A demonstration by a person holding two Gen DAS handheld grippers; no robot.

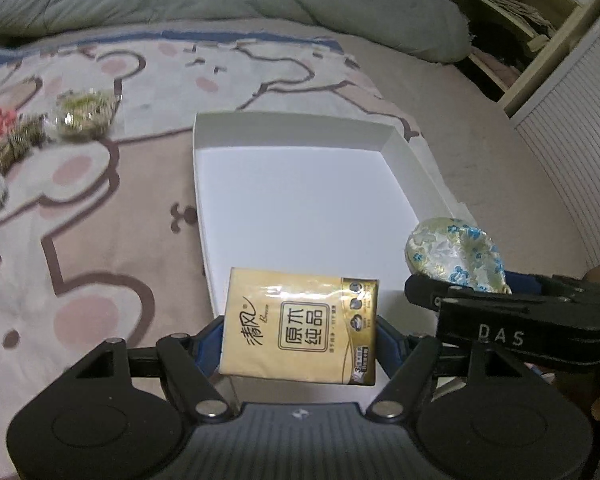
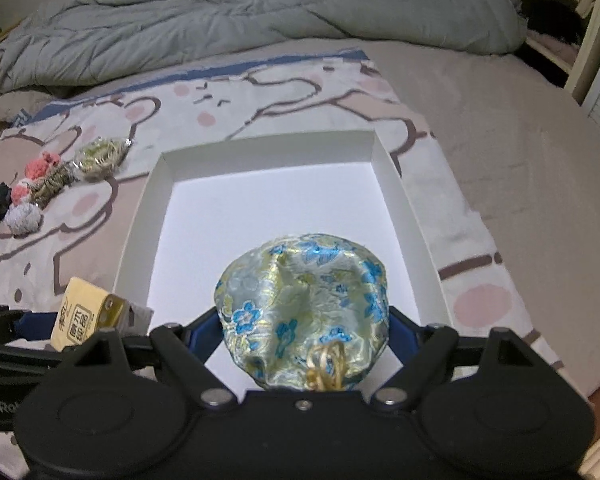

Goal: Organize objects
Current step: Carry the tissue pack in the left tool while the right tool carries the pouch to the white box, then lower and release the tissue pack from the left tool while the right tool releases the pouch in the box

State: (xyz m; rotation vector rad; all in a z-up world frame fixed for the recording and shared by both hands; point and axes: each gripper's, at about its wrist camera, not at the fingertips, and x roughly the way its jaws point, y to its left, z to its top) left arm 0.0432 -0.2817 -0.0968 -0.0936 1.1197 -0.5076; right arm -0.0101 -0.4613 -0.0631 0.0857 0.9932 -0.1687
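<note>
My left gripper [image 1: 299, 332] is shut on a yellow tissue pack [image 1: 300, 326] and holds it over the near left edge of a shallow white box [image 1: 284, 128]. My right gripper [image 2: 302, 322] is shut on a floral brocade pouch [image 2: 304, 304] with blue flowers and a gold cord, held over the near part of the white box [image 2: 260, 146]. The pouch [image 1: 458, 256] and the right gripper's body also show in the left wrist view, at the right. The tissue pack [image 2: 84, 314] shows at the lower left of the right wrist view. The box floor is bare.
The box lies on a bear-print cloth [image 2: 228, 96] on a bed. Several small scrunchies and a wrapped bundle [image 2: 100, 156] lie left of the box. A grey quilt [image 2: 260, 12] is bunched at the back. A shelf [image 1: 532, 32] and white cabinet stand at the right.
</note>
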